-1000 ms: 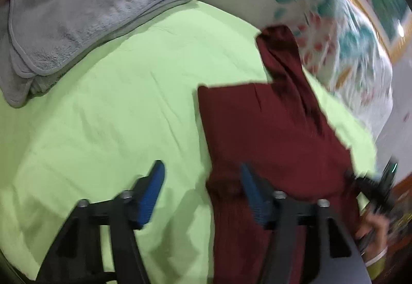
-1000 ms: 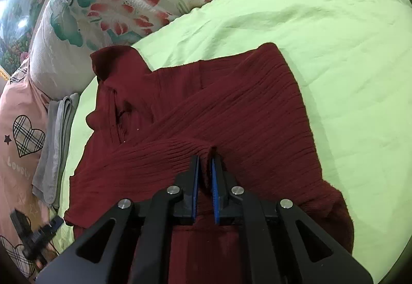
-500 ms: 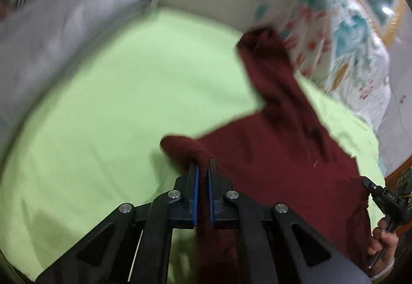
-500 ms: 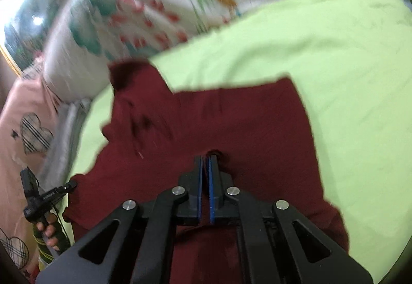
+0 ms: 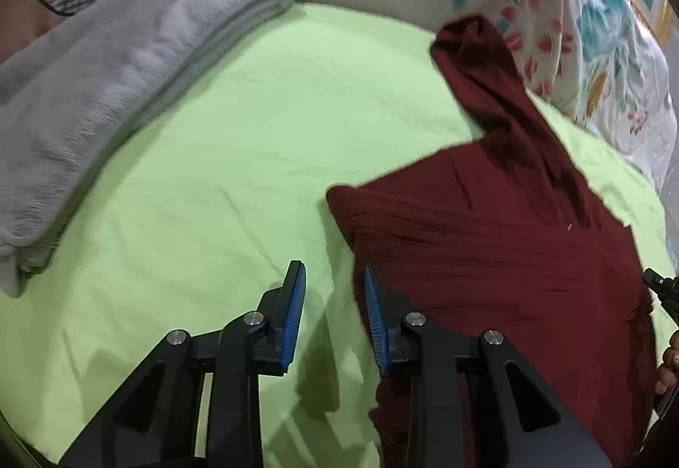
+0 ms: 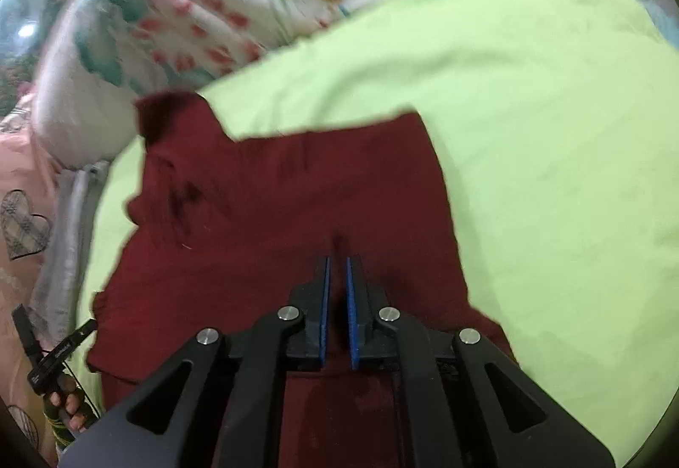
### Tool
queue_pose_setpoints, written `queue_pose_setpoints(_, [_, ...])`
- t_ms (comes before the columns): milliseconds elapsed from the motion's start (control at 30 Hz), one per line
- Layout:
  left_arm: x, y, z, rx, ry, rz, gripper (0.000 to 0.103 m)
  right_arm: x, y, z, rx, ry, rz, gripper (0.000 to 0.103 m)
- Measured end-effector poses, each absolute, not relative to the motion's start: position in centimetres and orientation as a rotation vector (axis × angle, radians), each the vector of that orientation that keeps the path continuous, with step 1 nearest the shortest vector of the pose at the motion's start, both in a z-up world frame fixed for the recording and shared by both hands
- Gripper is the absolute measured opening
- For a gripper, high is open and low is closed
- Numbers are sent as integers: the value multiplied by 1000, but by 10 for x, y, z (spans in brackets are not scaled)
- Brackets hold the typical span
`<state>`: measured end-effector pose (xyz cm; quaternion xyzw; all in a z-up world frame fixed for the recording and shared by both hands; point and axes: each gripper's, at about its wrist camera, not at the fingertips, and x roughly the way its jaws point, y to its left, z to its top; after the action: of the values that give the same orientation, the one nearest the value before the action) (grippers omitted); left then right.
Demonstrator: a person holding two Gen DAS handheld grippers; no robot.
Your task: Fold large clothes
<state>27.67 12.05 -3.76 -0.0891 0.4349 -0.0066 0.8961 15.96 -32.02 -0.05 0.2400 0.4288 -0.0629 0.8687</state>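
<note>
On lime-green bedsheet [image 5: 237, 154] lies dark maroon ribbed knit garment [image 5: 488, 239], partly folded. Left gripper [image 5: 333, 290] has just been opening, nothing btwn pads, fold edge let go. Right gripper [image 6: 337, 277] nearly closed w/ a cloth pinch, prob. anchoring the fold.

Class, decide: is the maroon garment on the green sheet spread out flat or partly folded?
Partly folded. The maroon garment has a layer doubled over itself with a rounded fold edge, and one narrow part still sticks out toward the floral pillow.
</note>
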Motion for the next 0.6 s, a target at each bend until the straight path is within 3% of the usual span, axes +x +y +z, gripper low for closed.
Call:
queue_pose_setpoints(233, [285, 105, -11, -258, 895, -78, 49, 201, -292, 12, 494, 889, 28, 23])
queue_pose_setpoints(400, [315, 83, -10, -255, 918, -93, 53, 247, -272, 10, 463, 888, 112, 54])
queue_pose_setpoints(600, [381, 69, -17, -274, 957, -76, 55, 317, -238, 17, 340, 860, 228, 69])
